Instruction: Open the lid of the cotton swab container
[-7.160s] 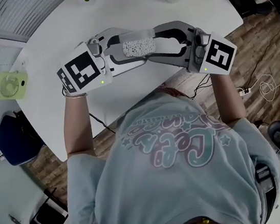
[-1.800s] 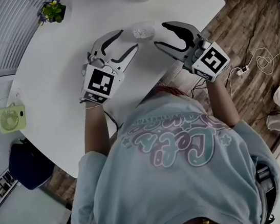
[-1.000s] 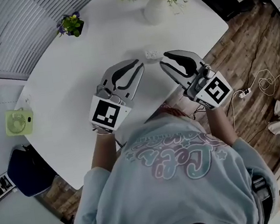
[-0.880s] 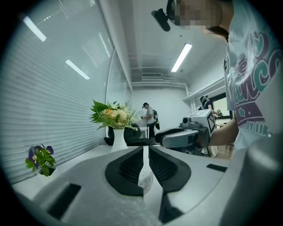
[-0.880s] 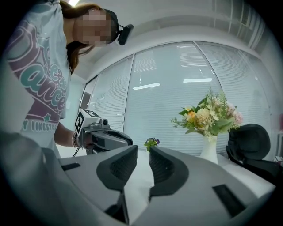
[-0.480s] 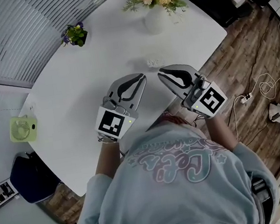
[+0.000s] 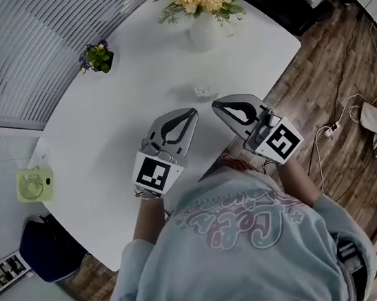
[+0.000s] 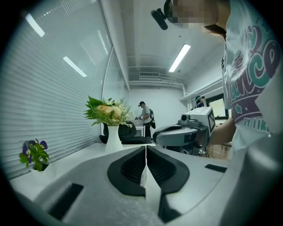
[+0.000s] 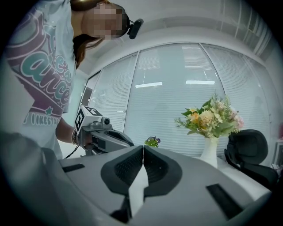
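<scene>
The cotton swab container [image 7: 201, 91] is a small clear tub standing alone on the round white table [image 7: 115, 122]; I cannot tell how its lid stands. My left gripper [image 7: 192, 114] hovers just short of it on the near left, jaws shut with nothing between them. On the near right, my right gripper [image 7: 215, 103] is likewise shut and empty. In the left gripper view the dark pads [image 8: 132, 167] meet in a line, and the right gripper [image 8: 183, 133] shows beyond them. The right gripper view shows its pads [image 9: 130, 167] closed, with the left gripper [image 9: 104, 134] opposite. Neither gripper view shows the container.
A white vase of flowers [image 7: 203, 26] stands at the table's far edge, a small potted plant [image 7: 97, 57] at the far left. A green fan [image 7: 32, 185] sits near the left edge. The table's right edge drops to a wooden floor with cables [image 7: 350, 113].
Both grippers have drawn back from the container toward the person, and their jaws have closed. The container stays on the table, let go.
</scene>
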